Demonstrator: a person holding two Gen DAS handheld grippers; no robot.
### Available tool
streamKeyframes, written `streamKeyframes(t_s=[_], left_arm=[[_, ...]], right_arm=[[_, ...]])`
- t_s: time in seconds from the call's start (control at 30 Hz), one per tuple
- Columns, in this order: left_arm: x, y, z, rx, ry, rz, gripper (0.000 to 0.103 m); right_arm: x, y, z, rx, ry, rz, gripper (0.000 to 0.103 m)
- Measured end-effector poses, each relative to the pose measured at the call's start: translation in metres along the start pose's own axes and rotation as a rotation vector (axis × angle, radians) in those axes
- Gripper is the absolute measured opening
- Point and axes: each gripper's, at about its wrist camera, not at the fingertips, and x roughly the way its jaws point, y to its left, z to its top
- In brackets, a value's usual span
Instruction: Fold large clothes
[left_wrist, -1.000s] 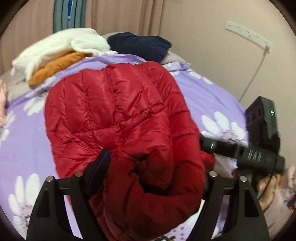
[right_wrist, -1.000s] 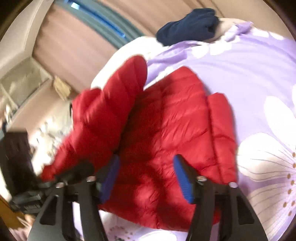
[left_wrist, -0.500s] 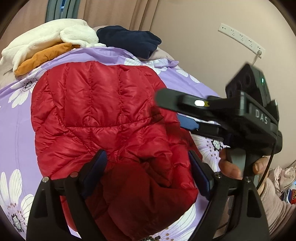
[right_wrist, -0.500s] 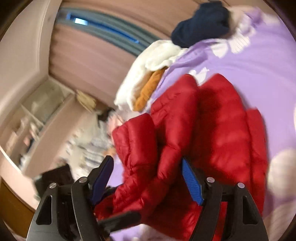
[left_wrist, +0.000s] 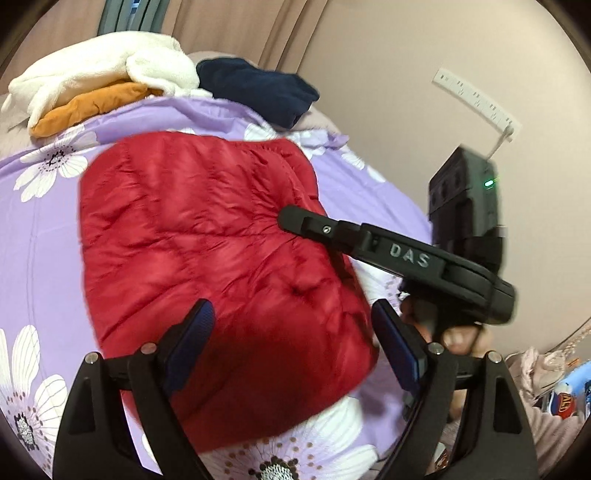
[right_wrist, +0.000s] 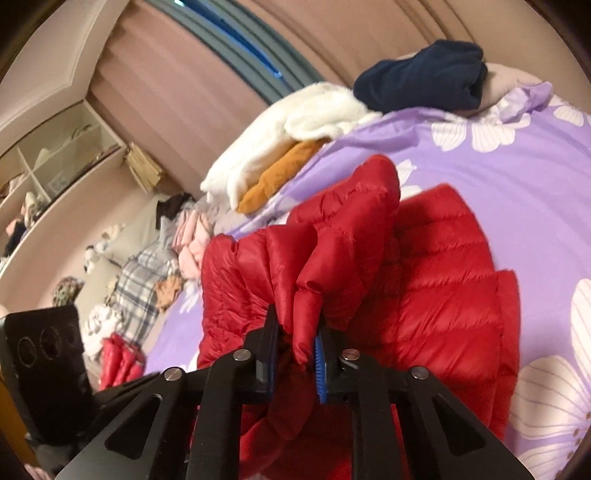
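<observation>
Only the right wrist view shows right gripper (right_wrist: 295, 354) pinching the red jacket (right_wrist: 424, 280); left gripper (left_wrist: 295, 347) apparently wide.

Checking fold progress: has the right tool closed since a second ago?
Yes. The right tool, open a second ago, now pinches a fold of the red jacket.

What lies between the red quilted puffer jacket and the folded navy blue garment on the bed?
Only bare purple flowered bedsheet separates the red quilted puffer jacket from the folded navy blue garment, seen in the left wrist view.
</observation>
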Motion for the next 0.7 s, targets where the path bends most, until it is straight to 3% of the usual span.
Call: streamKeyframes(t_s=[0.17, 0.37, 0.43, 0.6, 0.7], left_arm=[[-0.031, 0.011, 0.003, -0.024, -0.053, -0.023, 0.086], [-0.043, 0.048, 0.015, -0.126, -0.119, 0.038, 0.084], [-0.039, 0.057, 0.018, -0.144, -0.119, 0.067, 0.078], [-0.011, 0.07, 0.032, -0.155, -0.081, 0.146, 0.048], [0.007, 0.069, 0.042, -0.144, -0.068, 0.155, 0.041]], right_arm=[[-0.012, -0.016, 0.006, 0.055, -0.051, 0.029, 0.016], [-0.016, -0.033, 0.005, 0.093, -0.063, -0.022, 0.016], [-0.016, -0.04, 0.005, 0.096, -0.062, -0.049, 0.016], [-0.018, -0.057, 0.001, 0.111, -0.062, -0.111, 0.016], [-0.017, -0.059, -0.006, 0.081, -0.046, -0.155, 0.016]])
